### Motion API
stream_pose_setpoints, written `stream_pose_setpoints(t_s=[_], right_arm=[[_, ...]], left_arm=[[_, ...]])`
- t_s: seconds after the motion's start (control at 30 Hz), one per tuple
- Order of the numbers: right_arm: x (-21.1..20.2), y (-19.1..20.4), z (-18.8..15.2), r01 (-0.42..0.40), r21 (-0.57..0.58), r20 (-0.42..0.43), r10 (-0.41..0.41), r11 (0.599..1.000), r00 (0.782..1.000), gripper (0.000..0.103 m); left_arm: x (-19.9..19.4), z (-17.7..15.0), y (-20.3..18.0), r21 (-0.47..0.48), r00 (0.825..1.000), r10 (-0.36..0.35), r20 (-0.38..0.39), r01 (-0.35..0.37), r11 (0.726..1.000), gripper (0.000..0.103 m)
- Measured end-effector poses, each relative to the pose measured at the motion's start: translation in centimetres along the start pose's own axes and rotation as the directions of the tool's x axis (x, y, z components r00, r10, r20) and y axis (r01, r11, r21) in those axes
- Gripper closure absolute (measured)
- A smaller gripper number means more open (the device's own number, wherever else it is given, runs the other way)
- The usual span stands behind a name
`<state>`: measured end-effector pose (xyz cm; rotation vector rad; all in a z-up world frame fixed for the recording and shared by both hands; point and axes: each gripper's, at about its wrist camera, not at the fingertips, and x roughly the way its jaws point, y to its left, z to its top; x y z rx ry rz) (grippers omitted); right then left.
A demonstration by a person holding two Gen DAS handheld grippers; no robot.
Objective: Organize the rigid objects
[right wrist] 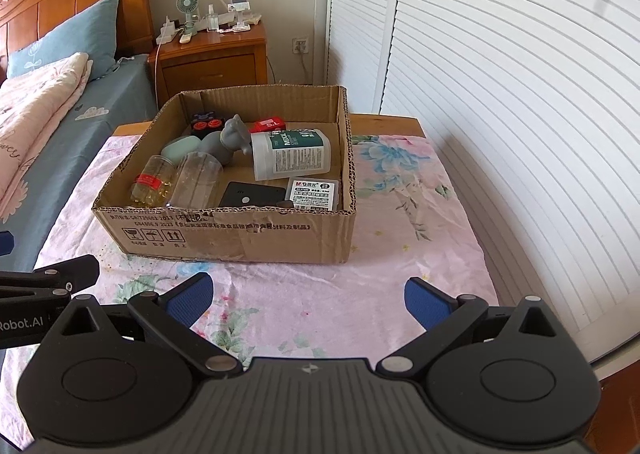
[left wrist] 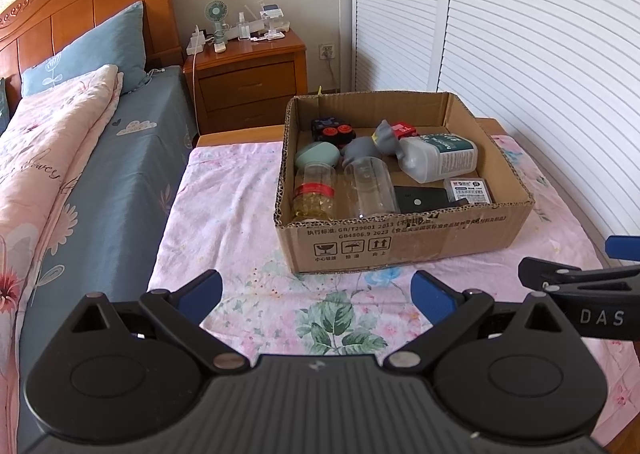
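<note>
A cardboard box (left wrist: pixel 400 246) (right wrist: pixel 240 234) stands on a table with a pink floral cloth. It holds several rigid objects: a jar of yellow capsules (left wrist: pixel 314 191) (right wrist: pixel 154 183), a clear empty jar (left wrist: pixel 370 185) (right wrist: pixel 196 179), a white medical bottle (left wrist: pixel 440 155) (right wrist: pixel 292 153), a grey figure (left wrist: pixel 374 143) (right wrist: pixel 226 141), a mint case (left wrist: pixel 318 153), a black flat device (left wrist: pixel 420 199) (right wrist: pixel 252 193) and a small labelled box (left wrist: pixel 470 189) (right wrist: pixel 314 193). My left gripper (left wrist: pixel 316 292) and right gripper (right wrist: pixel 310 294) are open and empty, hovering in front of the box.
A bed (left wrist: pixel 60 157) with pink quilt and blue pillow lies left. A wooden nightstand (left wrist: pixel 248 77) with a small fan stands behind. White louvred doors (right wrist: pixel 500 93) are on the right. The floral cloth (right wrist: pixel 400 213) surrounds the box.
</note>
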<state>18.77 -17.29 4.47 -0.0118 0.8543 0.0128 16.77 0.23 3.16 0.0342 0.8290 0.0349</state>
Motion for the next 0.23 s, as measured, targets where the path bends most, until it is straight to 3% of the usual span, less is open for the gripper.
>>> stream_pose_setpoints(t_s=[0.23], right_arm=[[-0.13, -0.32, 0.09, 0.006, -0.005, 0.001, -0.006, 1.0, 1.0, 0.0]], left_arm=[[-0.1, -0.06, -0.17, 0.002, 1.0, 0.005, -0.002, -0.005, 1.0, 0.003]])
